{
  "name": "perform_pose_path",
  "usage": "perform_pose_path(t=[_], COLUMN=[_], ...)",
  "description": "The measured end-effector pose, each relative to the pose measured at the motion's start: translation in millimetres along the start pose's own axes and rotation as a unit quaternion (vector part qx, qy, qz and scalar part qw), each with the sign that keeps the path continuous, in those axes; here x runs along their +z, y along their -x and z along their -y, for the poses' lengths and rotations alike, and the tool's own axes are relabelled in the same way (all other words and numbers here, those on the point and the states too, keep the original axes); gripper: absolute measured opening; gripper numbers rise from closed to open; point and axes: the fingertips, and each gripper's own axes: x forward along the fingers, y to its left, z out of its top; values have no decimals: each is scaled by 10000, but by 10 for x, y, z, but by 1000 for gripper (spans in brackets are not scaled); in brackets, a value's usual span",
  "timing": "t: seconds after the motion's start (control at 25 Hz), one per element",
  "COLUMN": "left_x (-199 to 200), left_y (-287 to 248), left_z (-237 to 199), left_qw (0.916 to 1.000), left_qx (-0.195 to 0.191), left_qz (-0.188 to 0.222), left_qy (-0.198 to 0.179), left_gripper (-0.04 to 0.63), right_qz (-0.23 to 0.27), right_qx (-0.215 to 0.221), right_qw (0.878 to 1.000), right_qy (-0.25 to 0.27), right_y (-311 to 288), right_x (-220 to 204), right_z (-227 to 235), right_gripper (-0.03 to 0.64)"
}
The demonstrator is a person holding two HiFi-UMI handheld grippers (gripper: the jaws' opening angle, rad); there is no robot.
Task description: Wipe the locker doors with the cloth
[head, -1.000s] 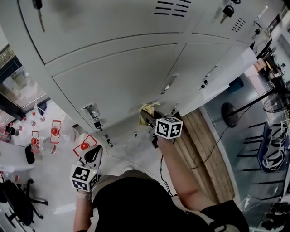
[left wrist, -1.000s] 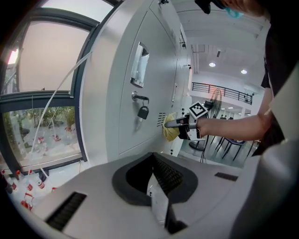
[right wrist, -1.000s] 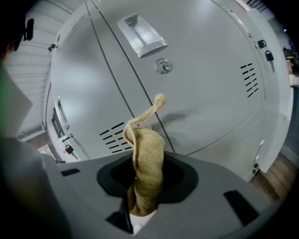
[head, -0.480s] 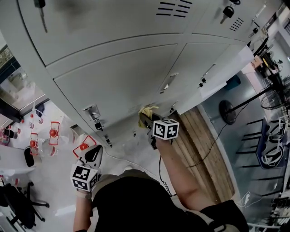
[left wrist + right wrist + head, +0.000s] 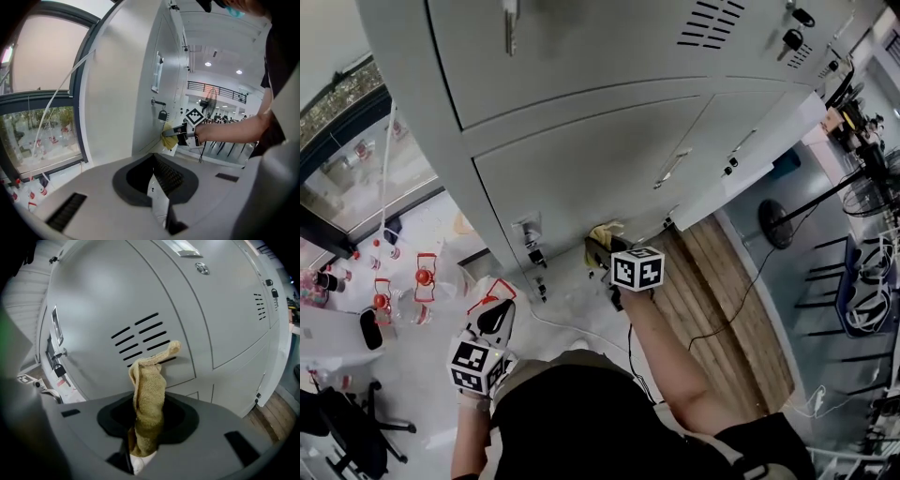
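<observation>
Grey steel lockers (image 5: 581, 159) fill the top of the head view. My right gripper (image 5: 600, 249) is shut on a yellow cloth (image 5: 602, 232) and holds it low against the lockers. In the right gripper view the cloth (image 5: 149, 399) stands up out of the jaws, and its tip lies at the vent slots (image 5: 140, 336) of a lower door (image 5: 140, 291). My left gripper (image 5: 492, 298) hangs lower left, away from the lockers, shut and empty (image 5: 159, 202). The left gripper view shows the cloth (image 5: 168, 140) against the locker front, just below a padlock (image 5: 162, 115).
A strip of wooden flooring (image 5: 722, 291) runs along the locker base at the right, with a fan stand (image 5: 773, 230) and cables beyond it. Red-and-white items (image 5: 422, 277) lie on the floor at the left, near a window (image 5: 356, 141). An office chair (image 5: 347, 431) is at bottom left.
The right gripper and cloth have slid a little left along the lower door, closer to its latch. The head view has swung, so the lockers sit further right. The left gripper has stayed put.
</observation>
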Motion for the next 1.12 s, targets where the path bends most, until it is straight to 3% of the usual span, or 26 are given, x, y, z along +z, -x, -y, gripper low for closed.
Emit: perform_pose_path(t=[0.56,1.12], left_x=[-118,-229], left_y=[531,767], left_z=[-512,-749], left_qw=[9996,9981], left_qx=[-268,-598], left_qz=[-11,11], left_qy=[-99,-120], left_gripper=[9,9], right_qz=[-120,116], right_qx=[189,397], right_qw=[9997,9991], right_qy=[-29,-22], right_y=[-362,-420], right_x=[-381,-454], right_z=[-1091,-1789], right_gripper=[124,124])
